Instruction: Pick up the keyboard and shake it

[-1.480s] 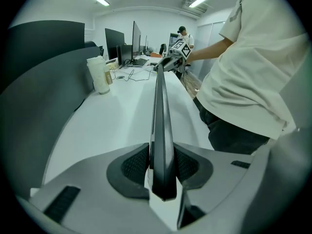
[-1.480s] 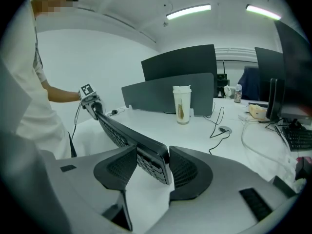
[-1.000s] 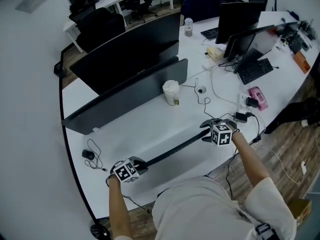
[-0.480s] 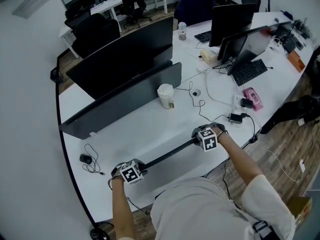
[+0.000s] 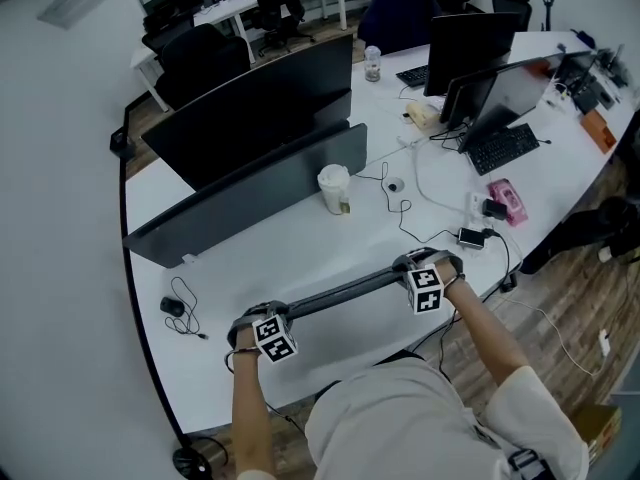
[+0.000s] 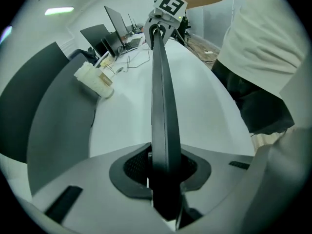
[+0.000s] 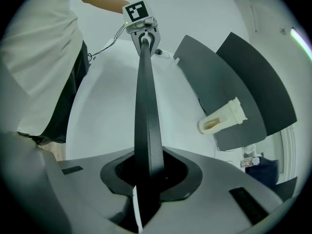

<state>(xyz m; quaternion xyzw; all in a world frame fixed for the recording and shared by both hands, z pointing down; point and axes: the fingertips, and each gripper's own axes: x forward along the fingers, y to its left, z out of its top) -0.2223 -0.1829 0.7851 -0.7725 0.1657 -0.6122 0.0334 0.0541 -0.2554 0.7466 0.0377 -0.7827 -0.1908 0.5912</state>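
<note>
Black and slim, the keyboard (image 5: 335, 294) hangs above our white table (image 5: 300, 238). Our left gripper (image 5: 260, 316) and right gripper (image 5: 420, 265) each clamp one end, jaws having just closed in.

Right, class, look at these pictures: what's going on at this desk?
A person at a white desk holds a dark keyboard by its two ends, the left gripper on one end and the right gripper on the other. The jaws of both have just been closing, and each pair clamps the keyboard. It is turned on edge and seems lifted off the desk. A lidded cup stands further back.
</note>
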